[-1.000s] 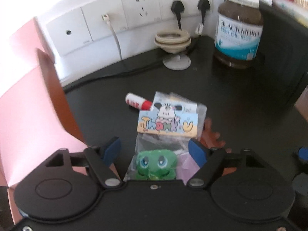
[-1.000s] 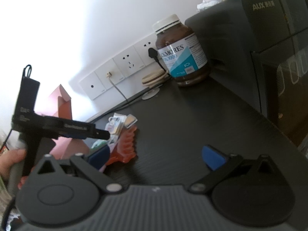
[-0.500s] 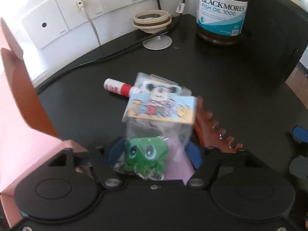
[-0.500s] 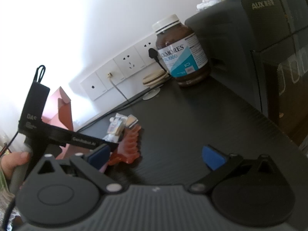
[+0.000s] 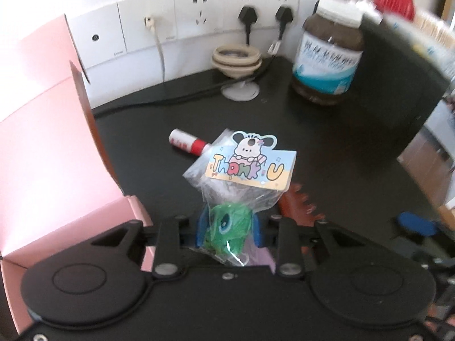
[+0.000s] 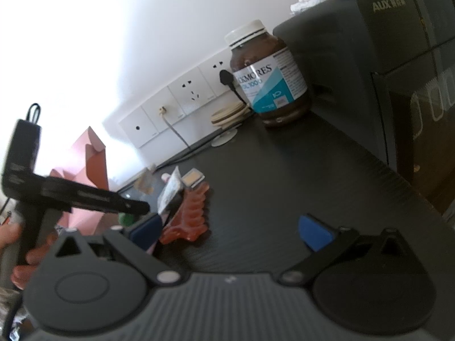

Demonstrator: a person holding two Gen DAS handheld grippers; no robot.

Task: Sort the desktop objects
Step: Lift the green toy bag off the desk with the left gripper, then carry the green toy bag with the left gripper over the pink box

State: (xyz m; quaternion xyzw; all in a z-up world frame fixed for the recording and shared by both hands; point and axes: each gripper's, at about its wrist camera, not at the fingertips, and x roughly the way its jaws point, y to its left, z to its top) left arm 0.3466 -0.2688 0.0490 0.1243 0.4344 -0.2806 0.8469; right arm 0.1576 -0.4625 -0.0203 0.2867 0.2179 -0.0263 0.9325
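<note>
My left gripper (image 5: pixel 227 231) is shut on a clear gift bag (image 5: pixel 241 182) with a "Thank U" card and a green toy inside, held a little above the black desk (image 5: pixel 327 147). A red-and-white tube (image 5: pixel 186 142) lies behind the bag. A brown hair claw (image 5: pixel 298 207) lies to its right and also shows in the right wrist view (image 6: pixel 190 213). An open pink box (image 5: pixel 48 147) stands at the left. My right gripper (image 6: pixel 227 230) is open and empty over the desk, right of the claw.
A Blackmores fish oil bottle (image 6: pixel 270 76) stands at the back by a black AUX appliance (image 6: pixel 384 65). A beige suction stand (image 5: pixel 237 65) and black cables (image 5: pixel 176 98) lie near the wall sockets (image 5: pixel 199 14).
My left gripper has closed on the gift bag and lifted it off the desk. The right gripper has stayed about where it was.
</note>
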